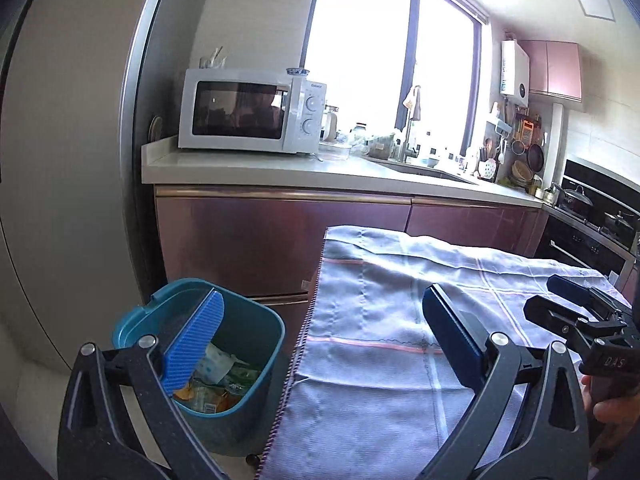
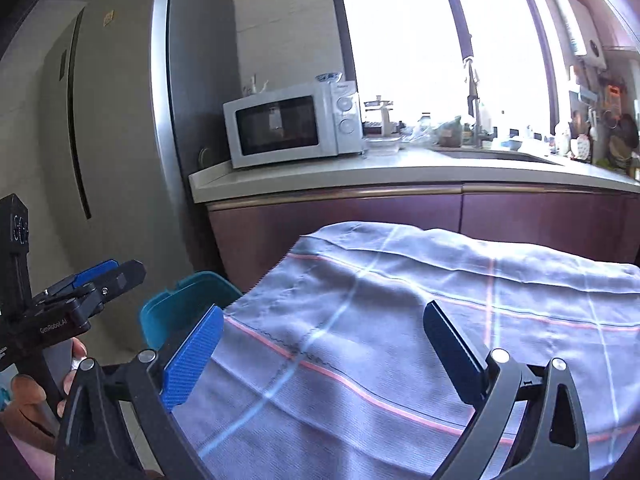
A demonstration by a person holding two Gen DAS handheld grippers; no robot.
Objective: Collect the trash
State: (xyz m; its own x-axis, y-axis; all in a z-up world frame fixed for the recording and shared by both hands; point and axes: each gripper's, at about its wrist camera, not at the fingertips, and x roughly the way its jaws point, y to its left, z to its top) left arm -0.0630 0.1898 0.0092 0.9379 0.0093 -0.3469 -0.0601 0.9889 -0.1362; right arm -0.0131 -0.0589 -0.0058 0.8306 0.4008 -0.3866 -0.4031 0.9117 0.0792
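Observation:
A teal trash bin [image 1: 248, 332] stands on the floor left of the cloth-covered table [image 1: 380, 320]; it holds several wrappers and packets [image 1: 218, 380]. My left gripper [image 1: 320, 340] is open and empty, its left finger over the bin, its right finger over the cloth. My right gripper [image 2: 320, 344] is open and empty above the cloth [image 2: 400, 320]. The bin's rim [image 2: 180, 304] shows at the table's left in the right wrist view. Each gripper shows in the other's view: the right one [image 1: 580, 308] and the left one [image 2: 96, 276].
A maroon kitchen cabinet [image 1: 280, 232] with a white counter stands behind the table. A white microwave [image 1: 252, 112] sits on the counter, with a sink and bottles to its right. A grey fridge [image 2: 112, 140] stands at the left, a stove [image 1: 600, 216] at the right.

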